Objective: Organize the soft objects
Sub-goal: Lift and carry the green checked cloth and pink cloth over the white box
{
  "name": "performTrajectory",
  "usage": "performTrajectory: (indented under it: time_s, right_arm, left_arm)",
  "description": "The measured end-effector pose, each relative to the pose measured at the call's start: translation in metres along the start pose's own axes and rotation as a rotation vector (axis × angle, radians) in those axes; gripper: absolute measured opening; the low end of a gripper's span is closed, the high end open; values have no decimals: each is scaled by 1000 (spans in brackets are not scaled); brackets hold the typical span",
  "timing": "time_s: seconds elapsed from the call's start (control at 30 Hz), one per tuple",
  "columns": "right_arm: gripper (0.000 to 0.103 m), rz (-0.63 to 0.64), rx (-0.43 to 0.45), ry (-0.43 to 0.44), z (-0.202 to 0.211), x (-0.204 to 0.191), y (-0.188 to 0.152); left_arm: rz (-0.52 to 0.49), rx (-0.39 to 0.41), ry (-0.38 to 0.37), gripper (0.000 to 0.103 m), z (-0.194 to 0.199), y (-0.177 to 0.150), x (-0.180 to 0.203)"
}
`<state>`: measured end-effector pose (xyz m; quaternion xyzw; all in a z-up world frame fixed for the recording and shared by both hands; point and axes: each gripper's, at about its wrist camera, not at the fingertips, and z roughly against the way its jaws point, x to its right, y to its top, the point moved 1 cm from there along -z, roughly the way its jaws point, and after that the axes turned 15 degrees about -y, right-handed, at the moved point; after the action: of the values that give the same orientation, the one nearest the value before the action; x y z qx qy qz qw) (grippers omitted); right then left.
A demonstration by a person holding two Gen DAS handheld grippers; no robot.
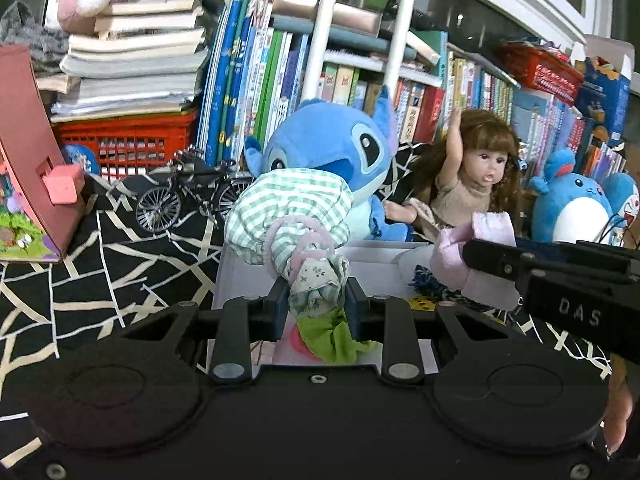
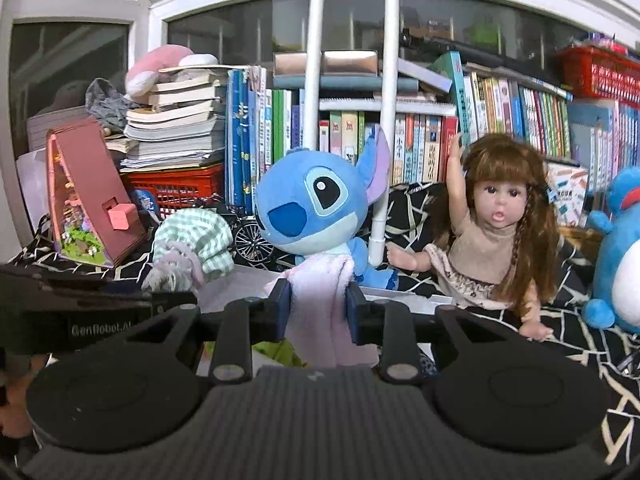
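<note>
Both sets of jaws are clenched on cloth: the left gripper [image 1: 316, 300] pinches the gathered neck of a green checked bundle [image 1: 288, 208], tied with a pinkish fuzzy band, and holds it up over a white box [image 1: 240, 276]; the right gripper [image 2: 318, 304] squeezes a pale pink cloth [image 2: 320, 284], which drapes down between its fingers above the same box. In the left wrist view the right gripper enters from the right edge with the pink cloth bunched at its tip, just beside the bundle. A green rag [image 1: 332, 336] lies inside the box below the bundle. Behind, on the black-and-white patterned cover [image 1: 120, 272], sit a blue plush [image 1: 336, 148], a long-haired doll [image 1: 476, 176] with one arm raised, a model bicycle [image 1: 180, 196] and rows of books [image 1: 256, 80]
</note>
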<state>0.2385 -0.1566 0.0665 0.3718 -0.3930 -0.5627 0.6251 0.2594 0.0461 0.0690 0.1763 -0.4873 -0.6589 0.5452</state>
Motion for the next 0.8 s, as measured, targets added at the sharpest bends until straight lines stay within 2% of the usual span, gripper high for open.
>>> performTrajectory:
  time_s: [0.33, 0.8]
  right_arm:
    - [34, -125, -102, 27, -38, 6, 8]
    - [34, -180, -176, 41, -63, -3, -3]
  left_arm:
    - [31, -32, 6, 27, -20, 3, -14]
    - [74, -82, -1, 27, -35, -10, -20]
